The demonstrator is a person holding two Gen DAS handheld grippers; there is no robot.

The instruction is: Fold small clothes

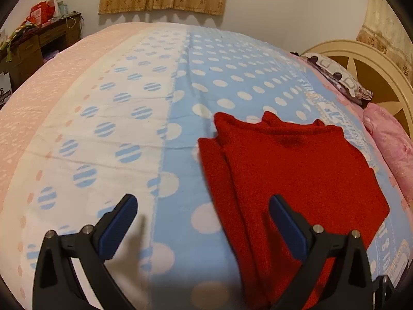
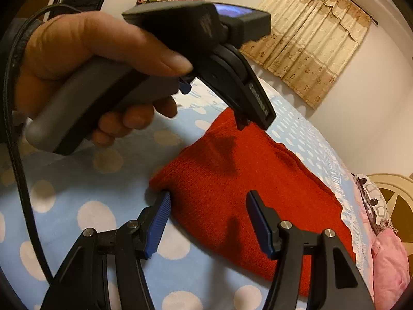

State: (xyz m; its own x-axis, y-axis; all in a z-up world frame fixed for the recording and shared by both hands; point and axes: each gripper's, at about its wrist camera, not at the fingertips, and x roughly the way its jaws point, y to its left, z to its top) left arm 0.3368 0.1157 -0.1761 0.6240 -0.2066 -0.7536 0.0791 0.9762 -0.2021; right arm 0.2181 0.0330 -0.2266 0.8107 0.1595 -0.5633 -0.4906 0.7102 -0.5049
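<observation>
A red knitted garment (image 1: pixel 291 170) lies folded on the bed, its layered edge on the left side. It also shows in the right wrist view (image 2: pixel 240 180). My left gripper (image 1: pixel 204 206) is open and empty, held above the bed at the garment's left edge, its right finger over the red cloth. My right gripper (image 2: pixel 209 201) is open and empty, its fingers astride the garment's near left corner, just above it. The left gripper (image 2: pixel 242 124) also shows in the right wrist view, held in a hand over the garment's far end; its jaws are hidden there.
The bed has a blue, white and pink polka-dot cover (image 1: pixel 144 118). A pink pillow (image 1: pixel 392 144) and a patterned pillow (image 1: pixel 338 77) lie by the cream headboard (image 1: pixel 371 59). A wooden desk (image 1: pixel 33 44) stands at the far left. A black cable (image 2: pixel 15 155) hangs from the left hand.
</observation>
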